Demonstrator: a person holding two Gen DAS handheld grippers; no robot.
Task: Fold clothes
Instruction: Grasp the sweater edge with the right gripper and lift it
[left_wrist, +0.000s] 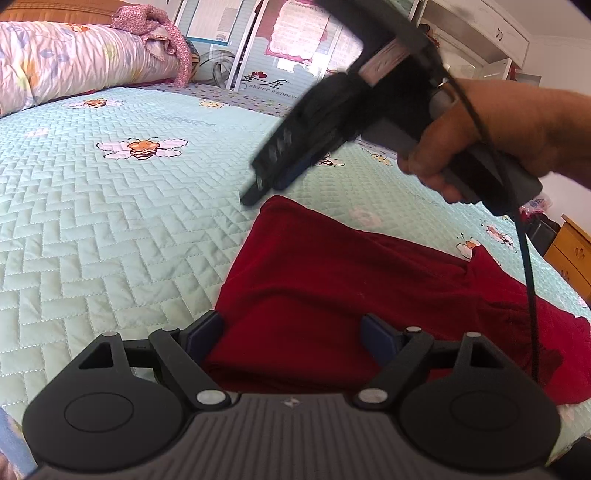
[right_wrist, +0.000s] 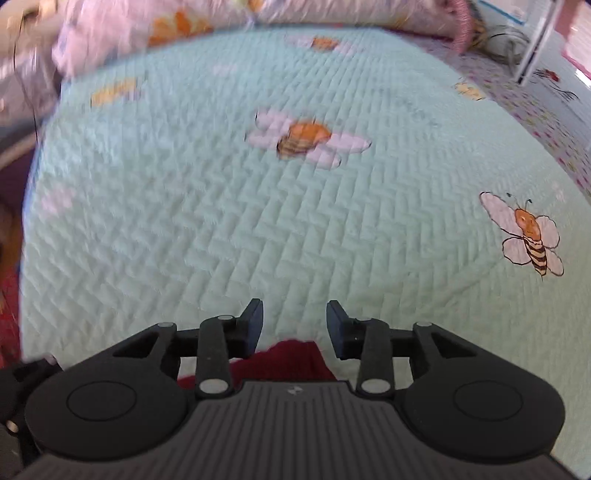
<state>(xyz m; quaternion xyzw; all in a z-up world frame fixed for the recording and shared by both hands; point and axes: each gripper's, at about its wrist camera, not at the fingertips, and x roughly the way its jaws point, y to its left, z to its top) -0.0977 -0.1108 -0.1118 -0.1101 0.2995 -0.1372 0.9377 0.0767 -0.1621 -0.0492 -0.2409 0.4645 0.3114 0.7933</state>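
Note:
A dark red garment (left_wrist: 332, 280) lies folded on the mint quilted bedspread (left_wrist: 110, 229). My left gripper (left_wrist: 291, 334) stands wide open over its near edge; the cloth runs between the blue pads and neither pad presses on it. A hand (left_wrist: 498, 133) holds my right gripper (left_wrist: 264, 184), blurred, just above the garment's far corner. In the right wrist view the right gripper (right_wrist: 295, 323) has its jaws apart with only bedspread (right_wrist: 221, 221) between the tips. The red corner (right_wrist: 291, 360) shows low down behind the pads, with no pad touching it.
A rolled pink floral quilt (left_wrist: 74, 62) and a pink patterned cloth (left_wrist: 166, 37) lie at the bed's far end. Glass doors with a poster (left_wrist: 295, 40) stand behind. At the right are a wooden cabinet (left_wrist: 572, 254) and a black cable (left_wrist: 528, 280) hanging over the garment.

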